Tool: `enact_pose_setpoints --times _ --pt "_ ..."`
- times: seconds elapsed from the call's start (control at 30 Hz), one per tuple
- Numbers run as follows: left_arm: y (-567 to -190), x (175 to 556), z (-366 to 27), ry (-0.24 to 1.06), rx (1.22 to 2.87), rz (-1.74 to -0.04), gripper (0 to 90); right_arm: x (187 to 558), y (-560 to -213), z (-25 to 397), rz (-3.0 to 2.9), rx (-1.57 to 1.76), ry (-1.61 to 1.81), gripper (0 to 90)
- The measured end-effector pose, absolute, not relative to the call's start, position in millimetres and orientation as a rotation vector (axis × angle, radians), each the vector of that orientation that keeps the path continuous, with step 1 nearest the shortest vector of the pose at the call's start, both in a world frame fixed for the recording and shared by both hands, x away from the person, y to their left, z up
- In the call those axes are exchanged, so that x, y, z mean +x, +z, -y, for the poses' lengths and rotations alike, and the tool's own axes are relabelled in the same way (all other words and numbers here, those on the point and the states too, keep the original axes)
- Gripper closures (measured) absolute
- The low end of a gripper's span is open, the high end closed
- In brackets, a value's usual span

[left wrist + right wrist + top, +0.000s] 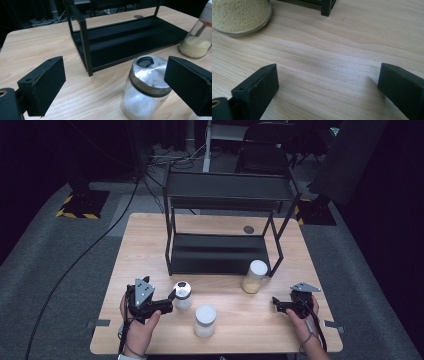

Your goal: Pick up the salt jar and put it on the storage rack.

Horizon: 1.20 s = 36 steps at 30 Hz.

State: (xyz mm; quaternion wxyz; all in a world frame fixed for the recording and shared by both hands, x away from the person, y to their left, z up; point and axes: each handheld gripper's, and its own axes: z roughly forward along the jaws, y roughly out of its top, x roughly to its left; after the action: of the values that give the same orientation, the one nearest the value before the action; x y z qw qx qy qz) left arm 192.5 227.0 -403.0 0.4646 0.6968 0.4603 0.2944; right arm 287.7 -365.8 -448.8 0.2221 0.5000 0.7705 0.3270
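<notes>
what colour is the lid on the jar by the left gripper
Shiny silver metal lid, seen best in the left gripper view.

3 jars on the table [150, 245]: 1 w/ a metal lid [182, 295] and white contents, 1 w/ a white lid [205, 320] nearest the front edge, 1 w/ a white lid and yellowish grains [254, 276] by the rack's front right leg. 1 black rack [225, 220], 2 shelves, top and bottom. 2 grippers: left gripper [171, 297] and right gripper [274, 301], 2 black jaws each. 2 hands holding them. 1 small dark round disc [248, 229] on the tabletop behind the rack. 1 chair [265, 150] in the back.
</notes>
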Motion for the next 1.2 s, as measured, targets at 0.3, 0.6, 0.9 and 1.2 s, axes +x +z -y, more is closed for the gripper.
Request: enact_pose_setpoints --times 0.3,0.6,0.9,1.2 --pt "-401.1 200.0 -217.0 0.689 1.715 -1.090 3.7 287.1 -448.8 364.9 -2.124 1.385 0.900 2.9" --pt "-404.1 204.3 -213.1 0.649 1.693 -1.057 3.6 287.1 -448.8 364.7 -2.124 1.386 0.899 2.7" --pt "-411.4 210.9 -210.2 0.616 1.711 -1.049 3.6 286.6 -448.8 364.4 -2.121 1.389 0.899 2.7" --pt "-422.8 221.0 -206.8 0.585 1.761 -1.067 3.7 286.5 -448.8 364.4 -2.121 1.390 0.899 2.7"
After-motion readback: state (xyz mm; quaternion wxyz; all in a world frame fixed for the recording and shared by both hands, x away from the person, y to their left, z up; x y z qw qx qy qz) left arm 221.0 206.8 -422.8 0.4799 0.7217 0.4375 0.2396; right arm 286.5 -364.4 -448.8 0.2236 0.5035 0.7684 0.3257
